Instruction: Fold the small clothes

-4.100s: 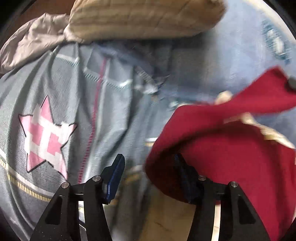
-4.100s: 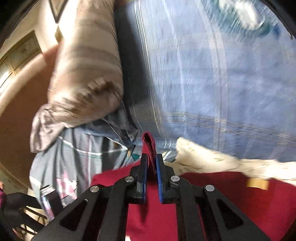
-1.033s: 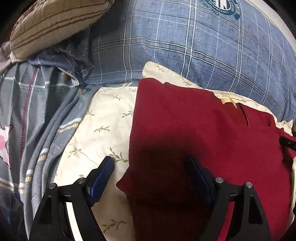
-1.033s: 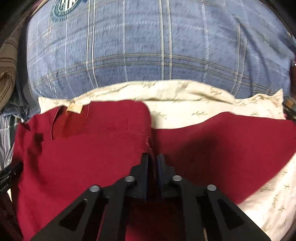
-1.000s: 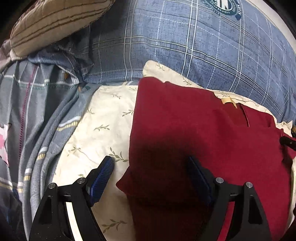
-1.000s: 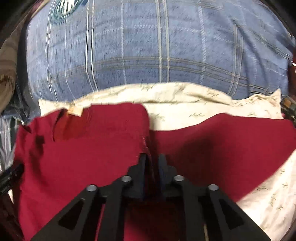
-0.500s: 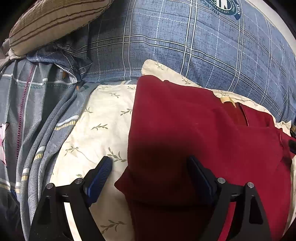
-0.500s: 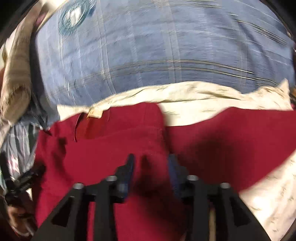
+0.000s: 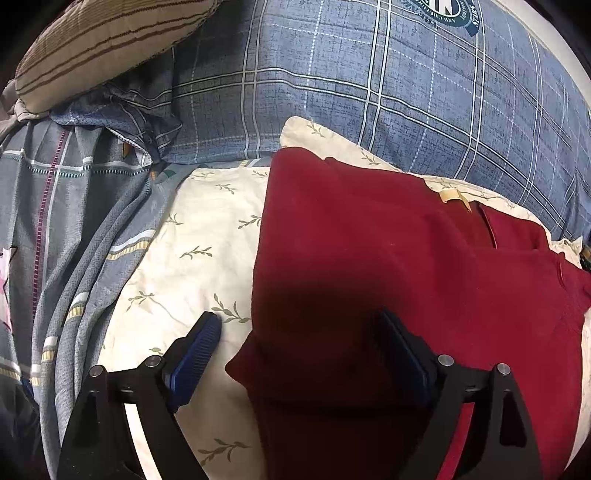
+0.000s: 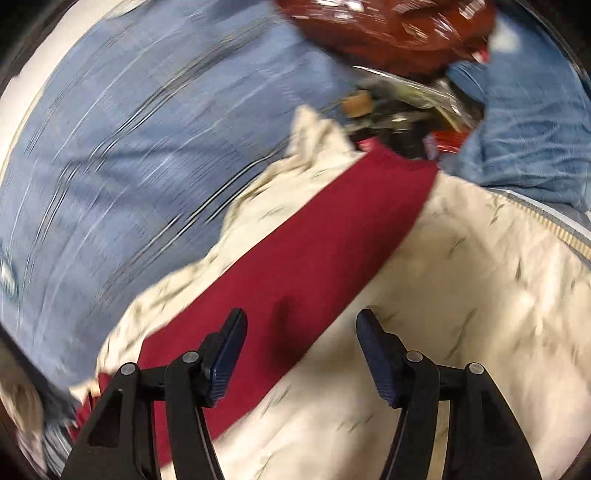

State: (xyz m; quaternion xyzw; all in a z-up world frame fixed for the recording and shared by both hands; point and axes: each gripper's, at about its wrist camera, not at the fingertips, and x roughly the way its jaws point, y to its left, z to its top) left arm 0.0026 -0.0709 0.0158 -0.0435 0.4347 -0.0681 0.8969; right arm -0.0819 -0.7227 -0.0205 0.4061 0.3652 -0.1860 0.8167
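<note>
The left tool [image 9: 299, 347] stands wide, and its jaws have just been opening a little further; the folded edge of the red shirt [image 9: 388, 258] lies between them, pressed by neither blue pad. The right tool [image 10: 301, 343] is also parted, gripping nothing, with one edge of the shirt [image 10: 314, 251] running up between its fingers (this view is badly smeared, so fine detail is lost). Its jaws have just been opening.

The shirt is a plain dark red, lying flat in a rough rectangle on a cream sheet [image 9: 192, 266] printed with small green sprigs. A pale tan neck label [image 9: 452, 195] shows at the collar, too small to read. Behind the sheet lies a blue plaid bedcover [image 9: 369, 81] with a round navy badge [image 9: 439, 14]; its lettering is cut off and not legible. To the left lie a grey striped blanket [image 9: 66, 229] and a tan striped pillow [image 9: 99, 40]. In the right view, blurred clutter [image 10: 399, 110] and blue cloth [image 10: 532, 122] sit beyond the shirt.
</note>
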